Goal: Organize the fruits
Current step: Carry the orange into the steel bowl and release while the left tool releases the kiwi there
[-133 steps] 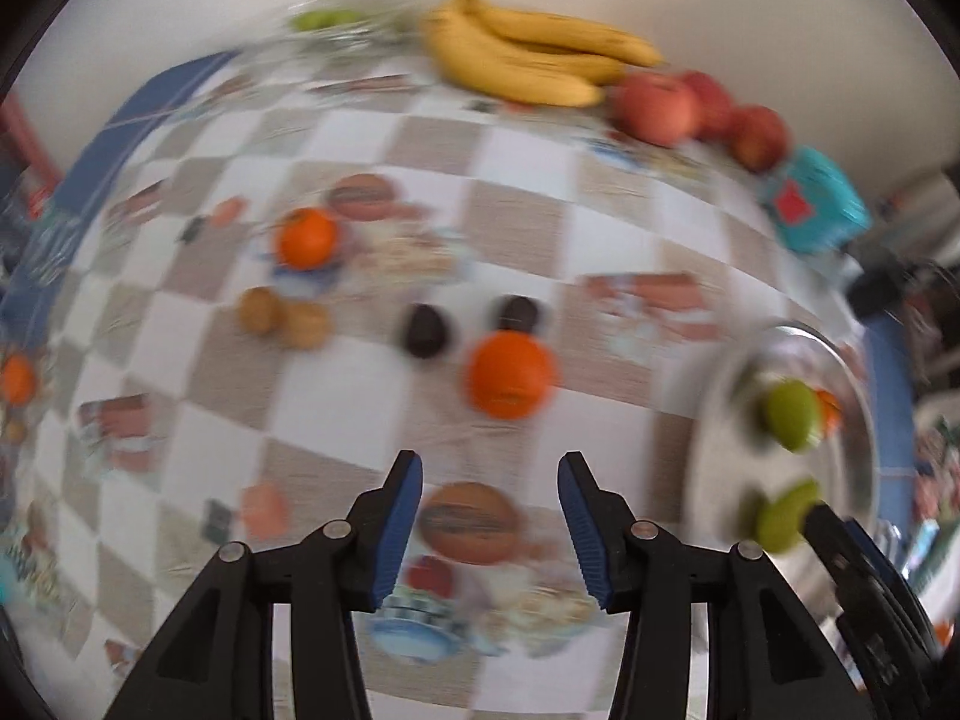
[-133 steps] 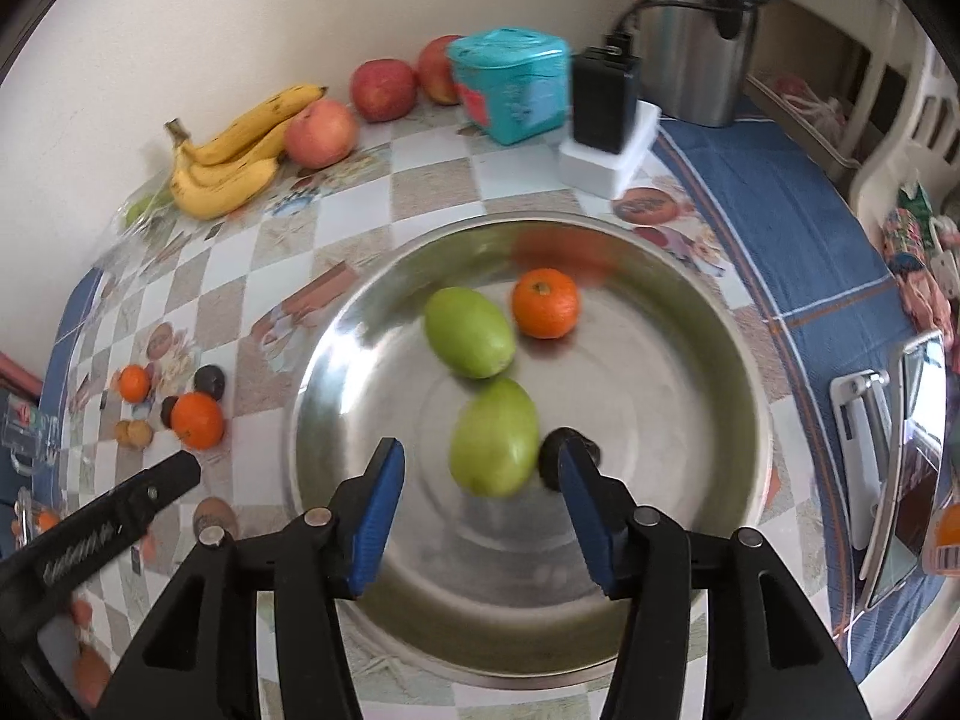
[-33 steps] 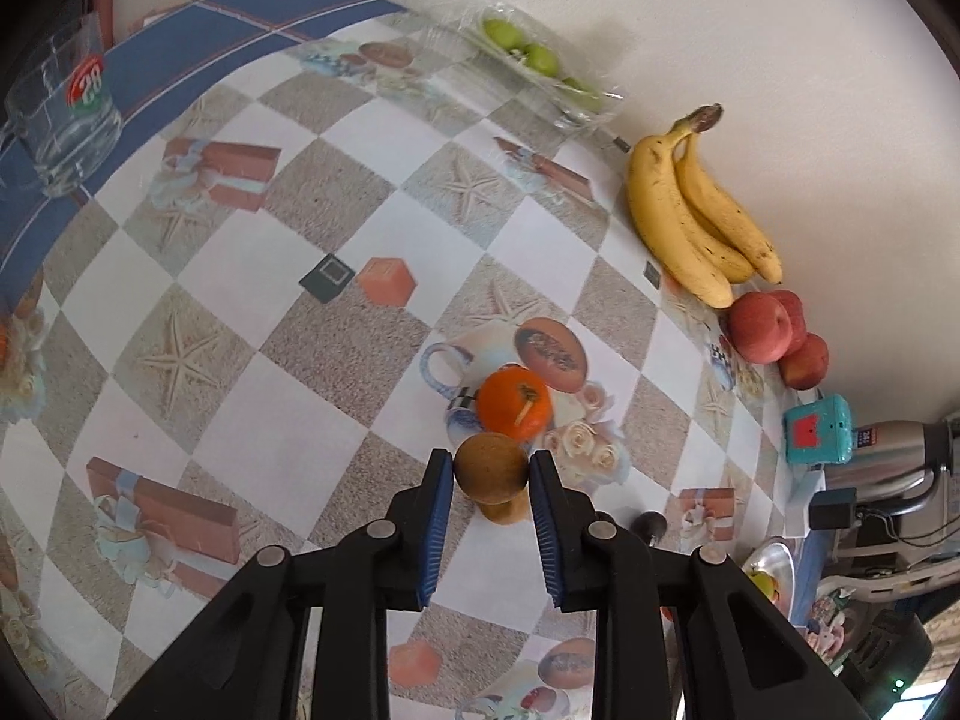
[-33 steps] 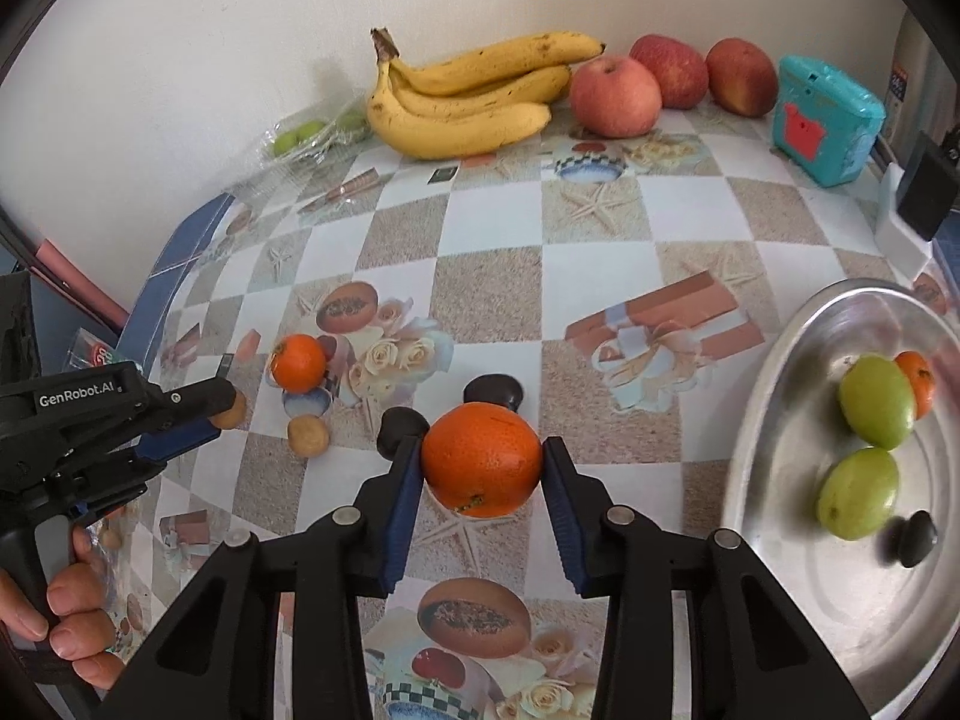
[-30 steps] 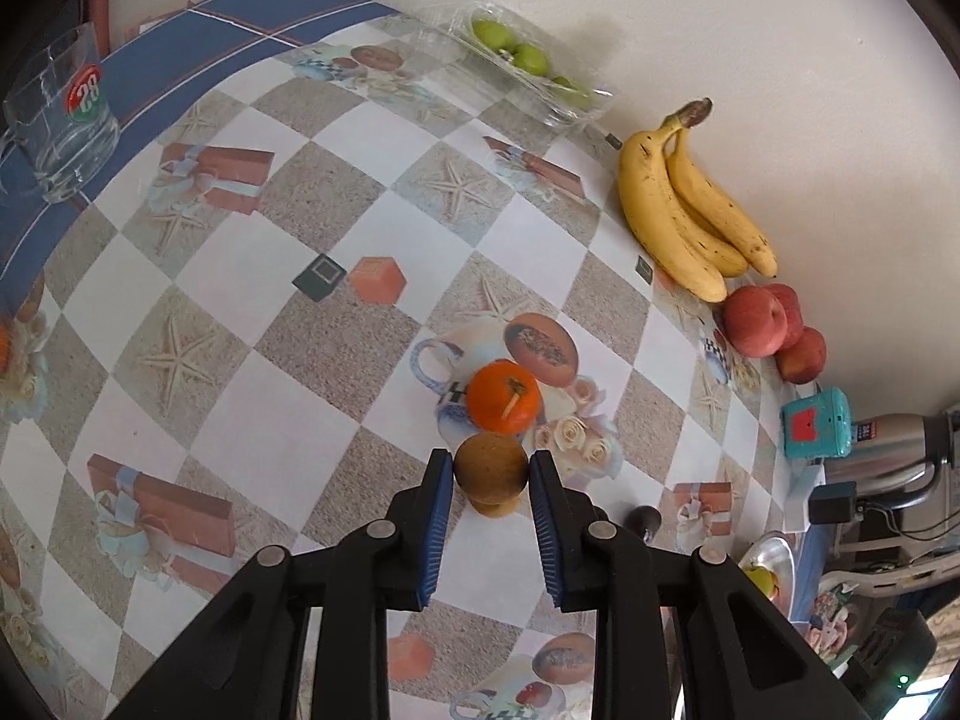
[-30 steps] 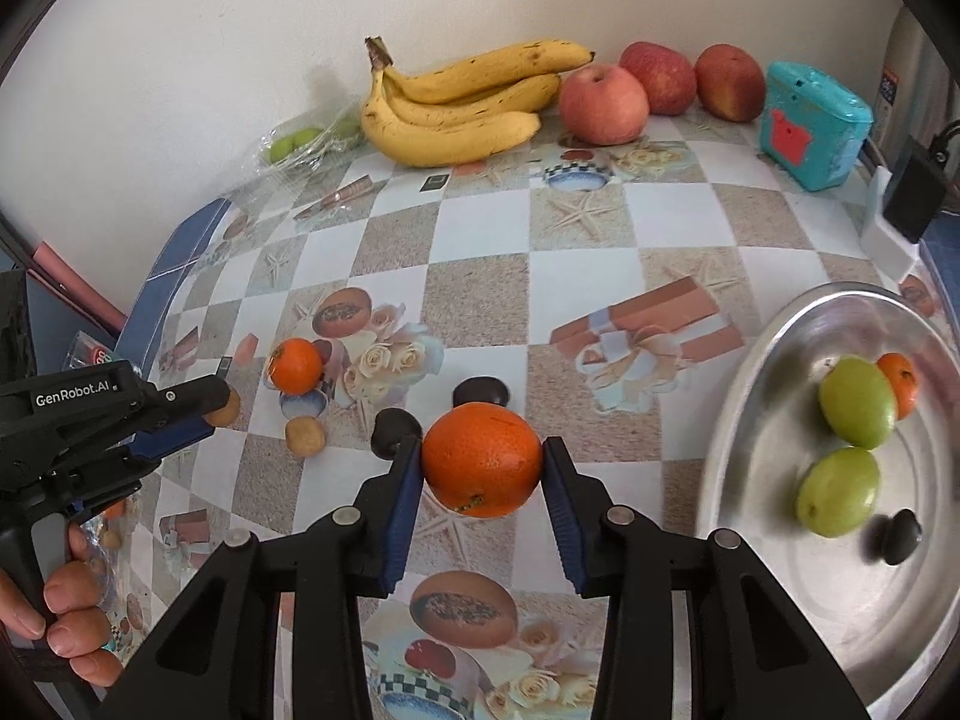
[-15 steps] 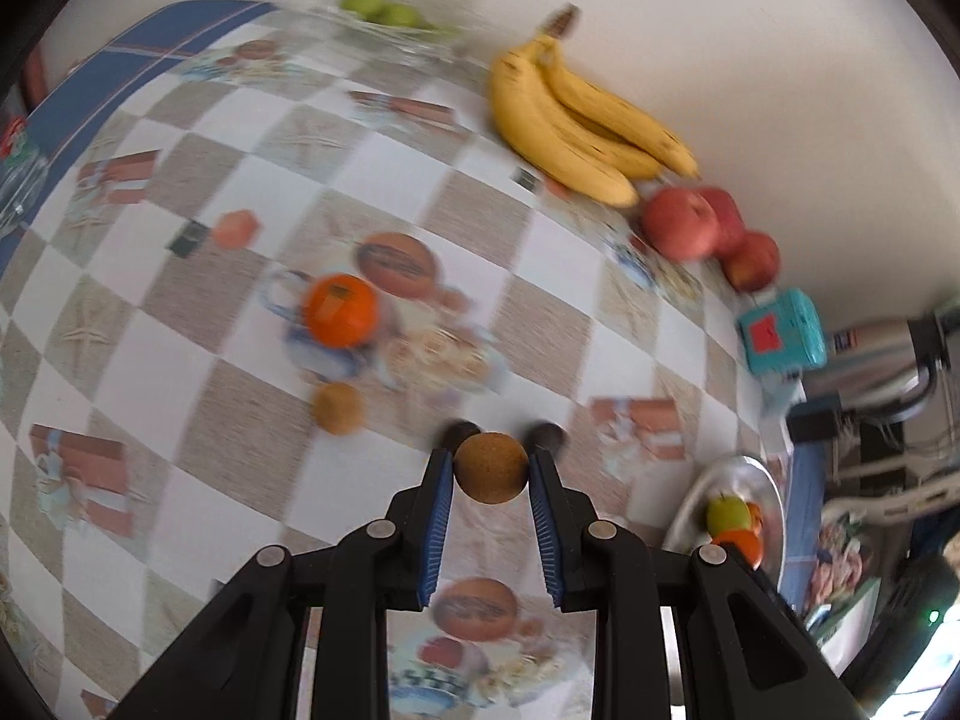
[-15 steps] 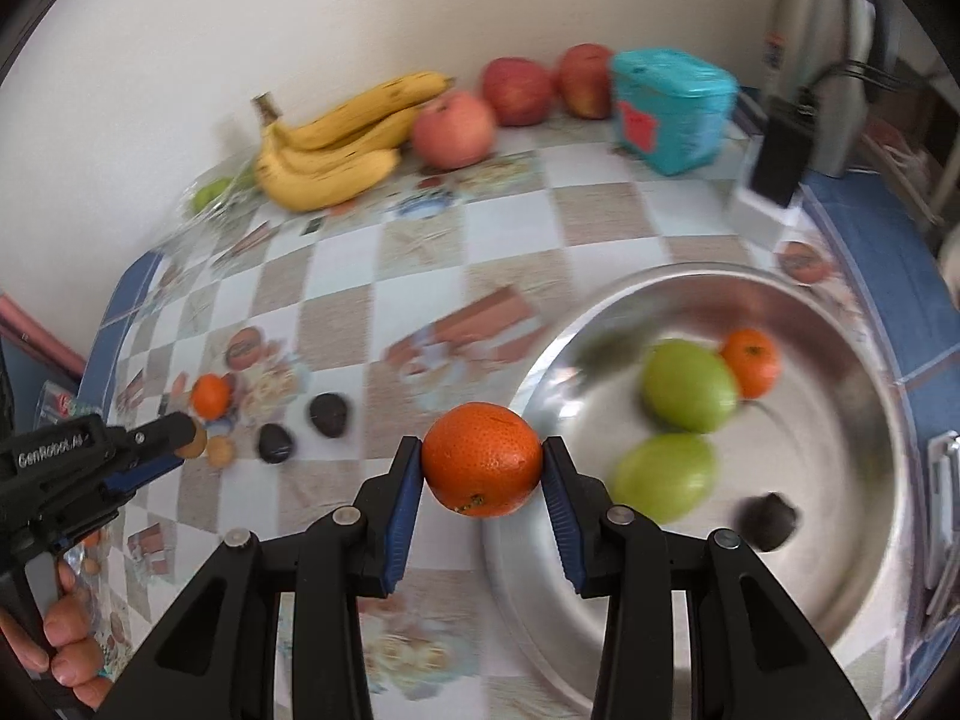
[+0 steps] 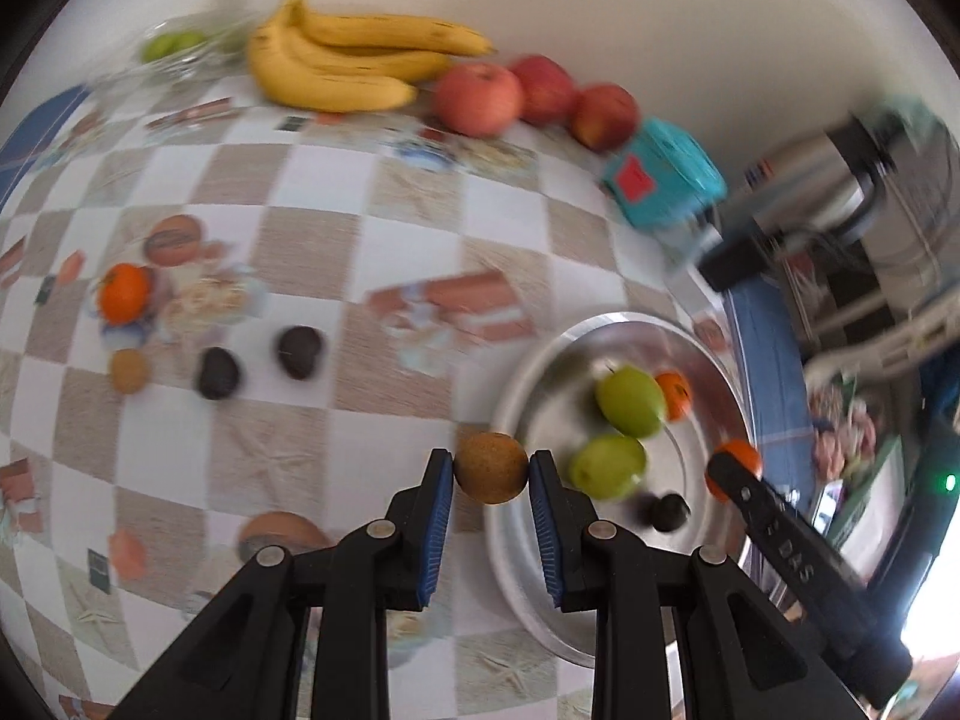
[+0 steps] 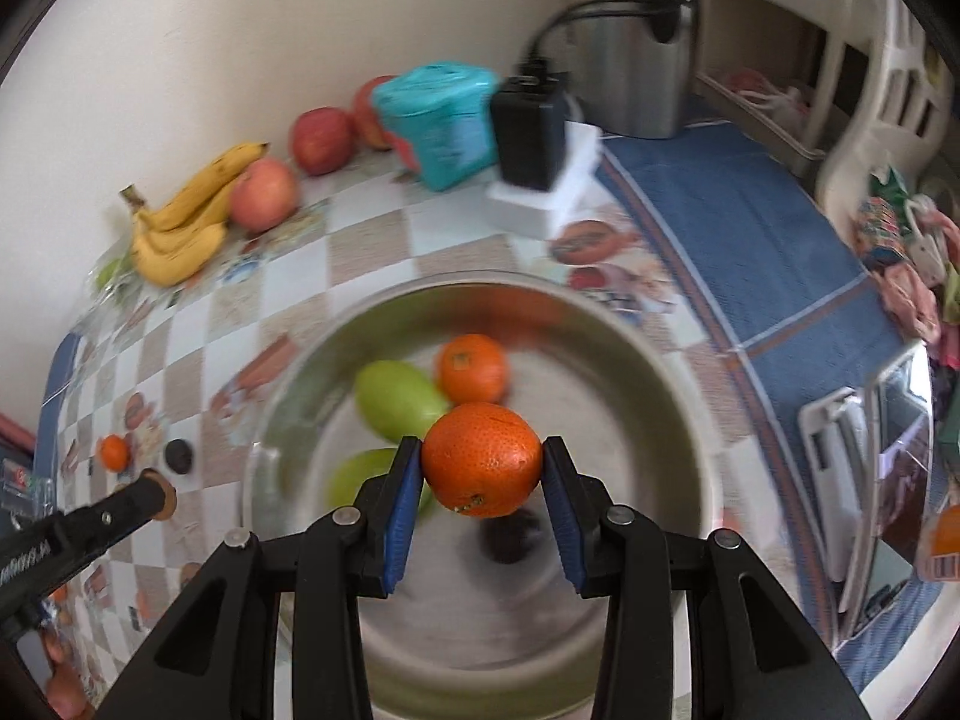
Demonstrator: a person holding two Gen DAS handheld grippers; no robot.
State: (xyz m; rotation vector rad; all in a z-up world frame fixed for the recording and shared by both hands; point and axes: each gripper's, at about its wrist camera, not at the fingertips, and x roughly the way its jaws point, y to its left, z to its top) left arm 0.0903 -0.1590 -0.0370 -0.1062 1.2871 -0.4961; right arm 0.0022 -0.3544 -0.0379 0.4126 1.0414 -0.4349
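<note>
Both fruits have been carried to the bowl (image 10: 672, 396): the orange (image 10: 482, 459) is clamped by the right gripper (image 10: 480, 468) above it, the kiwi (image 9: 491, 468) by the left gripper (image 9: 489, 477) at its rim. Each should be lowered before release.

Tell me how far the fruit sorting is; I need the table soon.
Done: two green fruits, a small orange and a dark fruit lie in the metal bowl. In hand: left gripper holds a brown fruit, right gripper an orange. Left on the table: orange, brown fruit, two dark fruits.
</note>
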